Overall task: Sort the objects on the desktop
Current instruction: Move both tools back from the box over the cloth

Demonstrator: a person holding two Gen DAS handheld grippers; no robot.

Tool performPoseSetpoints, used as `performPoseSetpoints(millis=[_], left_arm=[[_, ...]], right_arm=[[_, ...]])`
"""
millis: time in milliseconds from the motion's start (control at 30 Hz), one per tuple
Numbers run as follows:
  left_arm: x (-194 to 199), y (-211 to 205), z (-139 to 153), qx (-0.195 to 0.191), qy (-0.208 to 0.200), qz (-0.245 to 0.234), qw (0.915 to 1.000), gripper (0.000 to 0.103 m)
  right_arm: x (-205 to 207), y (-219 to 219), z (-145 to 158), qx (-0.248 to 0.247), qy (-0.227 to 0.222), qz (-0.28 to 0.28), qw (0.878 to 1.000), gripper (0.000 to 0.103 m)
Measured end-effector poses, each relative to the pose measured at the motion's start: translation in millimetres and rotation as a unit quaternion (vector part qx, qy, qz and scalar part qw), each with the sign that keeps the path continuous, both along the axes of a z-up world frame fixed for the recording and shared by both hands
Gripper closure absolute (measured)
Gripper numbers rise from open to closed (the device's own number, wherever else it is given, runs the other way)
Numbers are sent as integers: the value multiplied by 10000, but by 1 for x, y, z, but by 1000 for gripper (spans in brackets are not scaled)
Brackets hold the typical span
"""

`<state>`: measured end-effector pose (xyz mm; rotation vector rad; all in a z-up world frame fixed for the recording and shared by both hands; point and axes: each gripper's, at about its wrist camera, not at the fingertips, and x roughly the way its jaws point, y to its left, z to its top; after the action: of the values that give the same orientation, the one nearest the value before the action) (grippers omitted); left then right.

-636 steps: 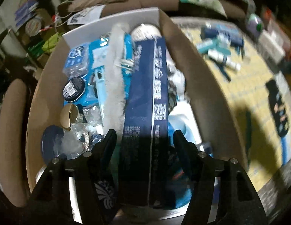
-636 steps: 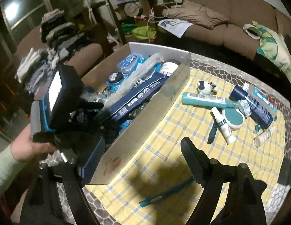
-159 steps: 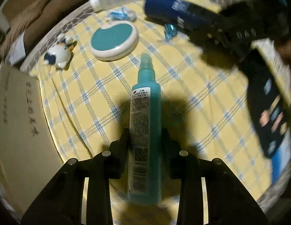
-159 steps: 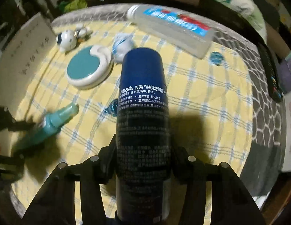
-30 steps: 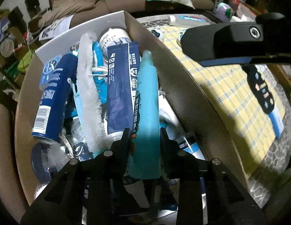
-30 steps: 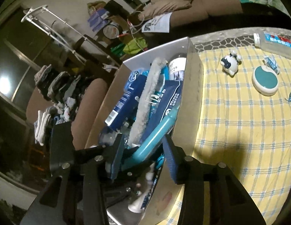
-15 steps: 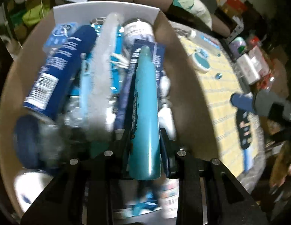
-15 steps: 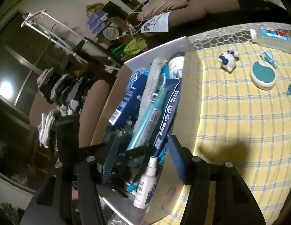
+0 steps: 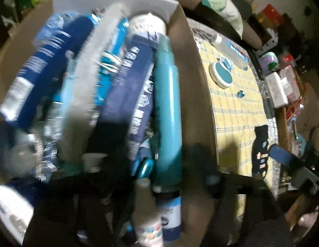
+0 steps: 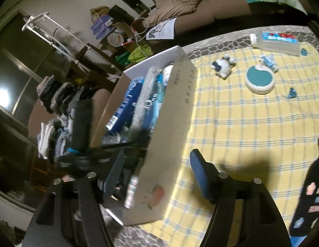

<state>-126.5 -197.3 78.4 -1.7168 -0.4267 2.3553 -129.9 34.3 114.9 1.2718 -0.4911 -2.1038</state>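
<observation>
A cardboard box (image 9: pixel 197 94) full of toiletries stands at the left of the yellow checked cloth (image 10: pixel 241 123). In the blurred left wrist view a teal spray bottle (image 9: pixel 167 111) lies in the box along its right wall, beside a dark blue carton (image 9: pixel 130 94), a white brush (image 9: pixel 85 86) and a blue can (image 9: pixel 42 70). My left gripper (image 9: pixel 153 164) is over the box with its dark fingers spread wide on either side of the bottle, open. My right gripper (image 10: pixel 157 164) is open and empty above the box's near corner (image 10: pixel 167 144).
On the cloth lie a round teal-topped case (image 10: pixel 260 80), a small panda figure (image 10: pixel 222 65), a clear flat bottle (image 10: pixel 274 41), a blue wrapped sweet (image 10: pixel 292 93) and a black remote (image 10: pixel 309 195). A sofa (image 10: pixel 200 2) stands behind. Folded clothes (image 10: pixel 56 111) are stacked at the left.
My left gripper has opened and let go of the teal spray bottle, which now lies in the box against its right wall. My right gripper has shifted right along the box.
</observation>
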Motion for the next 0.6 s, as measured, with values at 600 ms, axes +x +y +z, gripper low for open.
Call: performPoseSetpoints(millis=[600], left_arm=[[94,63,62,-1080,1322,-347,9847,0]], right_arm=[[44,55,-18,984,224,-565,9933,0]])
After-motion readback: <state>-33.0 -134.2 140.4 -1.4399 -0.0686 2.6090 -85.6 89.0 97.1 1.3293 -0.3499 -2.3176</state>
